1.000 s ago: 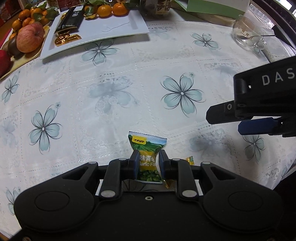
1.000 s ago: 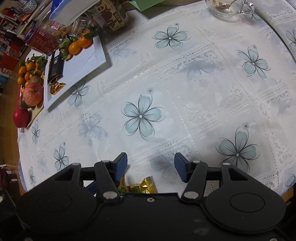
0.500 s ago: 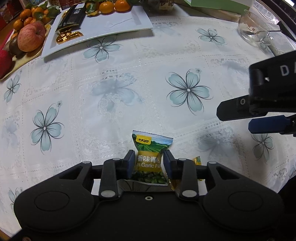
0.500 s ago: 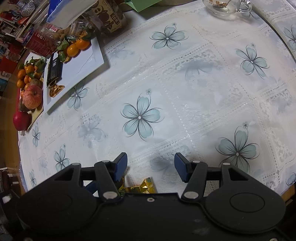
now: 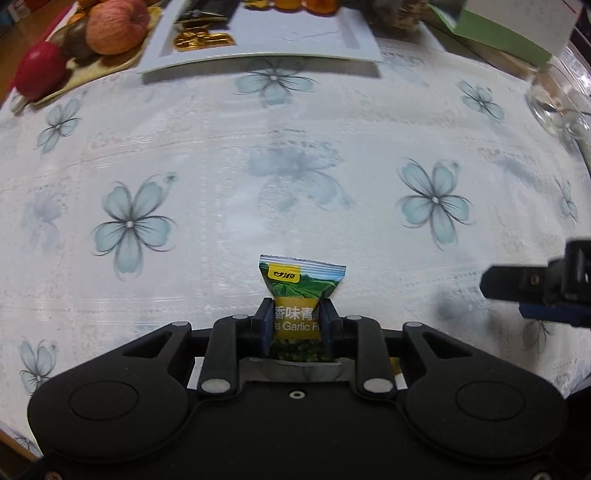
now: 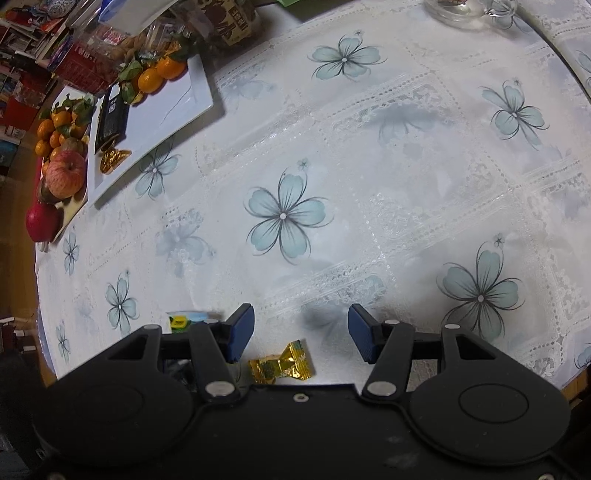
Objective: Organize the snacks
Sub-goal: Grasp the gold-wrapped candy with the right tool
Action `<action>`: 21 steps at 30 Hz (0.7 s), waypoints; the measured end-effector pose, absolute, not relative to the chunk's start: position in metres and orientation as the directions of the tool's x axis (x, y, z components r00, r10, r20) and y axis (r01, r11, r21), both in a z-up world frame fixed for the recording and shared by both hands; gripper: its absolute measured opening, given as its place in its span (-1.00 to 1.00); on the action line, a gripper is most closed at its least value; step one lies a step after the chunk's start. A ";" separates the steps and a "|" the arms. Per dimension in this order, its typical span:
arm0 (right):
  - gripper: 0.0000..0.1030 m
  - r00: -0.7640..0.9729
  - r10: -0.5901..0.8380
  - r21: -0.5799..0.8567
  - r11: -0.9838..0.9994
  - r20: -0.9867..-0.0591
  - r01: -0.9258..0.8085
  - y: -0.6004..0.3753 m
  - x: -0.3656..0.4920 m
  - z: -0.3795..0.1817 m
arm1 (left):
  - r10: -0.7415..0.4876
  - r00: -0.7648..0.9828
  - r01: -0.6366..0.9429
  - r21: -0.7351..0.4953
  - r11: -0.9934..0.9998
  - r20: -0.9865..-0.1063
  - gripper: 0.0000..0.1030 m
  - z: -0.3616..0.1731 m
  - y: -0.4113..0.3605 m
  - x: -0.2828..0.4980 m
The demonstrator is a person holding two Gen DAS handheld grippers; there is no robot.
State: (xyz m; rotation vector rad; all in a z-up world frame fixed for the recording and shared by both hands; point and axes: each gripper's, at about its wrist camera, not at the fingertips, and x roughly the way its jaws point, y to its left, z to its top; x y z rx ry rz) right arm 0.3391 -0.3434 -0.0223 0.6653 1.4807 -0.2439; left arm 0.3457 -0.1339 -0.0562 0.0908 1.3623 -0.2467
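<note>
Green garlic-pea packet (image 5: 301,295) upright between the pads of the left gripper (image 5: 297,326), whose jaws have just been closing and now pinch its waist, above the flowered tablecloth (image 5: 295,192). Gold-wrapped candy (image 6: 281,363) lies on the cloth under the right gripper (image 6: 300,328), jaws parted wide, nothing held. White tray (image 5: 314,40) with gold sweets (image 5: 203,38) at the far edge; fruit (image 5: 114,26) beside it.

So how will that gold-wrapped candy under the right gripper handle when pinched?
The gold-wrapped candy looks small, so probably light. Its shiny foil may slip or crinkle under the pads. The twisted ends look floppy; the middle likely grips better. It lies flat, so rolling seems unlikely.
</note>
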 end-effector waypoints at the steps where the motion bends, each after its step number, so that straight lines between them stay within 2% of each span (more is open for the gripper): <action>1: 0.16 0.093 0.261 0.270 0.807 -0.961 0.525 -0.338 0.339 -0.025 | -0.106 0.192 0.197 -0.068 0.978 -0.976 -0.34 -0.055 -0.125 0.349; 9: 0.16 -0.042 0.313 0.287 0.910 -0.949 0.301 -0.278 0.334 -0.045 | 0.000 0.112 0.023 0.002 1.000 -0.994 -0.34 -0.067 -0.068 0.363; 11: 0.16 -0.068 0.292 0.268 0.933 -0.954 0.240 -0.267 0.331 -0.050 | -0.022 0.083 -0.008 -0.023 1.000 -0.996 -0.31 -0.071 -0.055 0.362; 18: 0.16 -0.048 0.061 0.060 0.998 -0.997 0.007 -0.238 0.323 -0.057 | -0.064 0.041 -0.047 -0.066 0.997 -0.997 -0.31 -0.073 -0.037 0.358; 21: 0.12 -0.002 -0.040 -0.040 0.999 -0.999 -0.018 -0.234 0.326 -0.060 | -0.070 0.037 -0.037 -0.071 0.997 -0.997 -0.31 -0.074 -0.037 0.356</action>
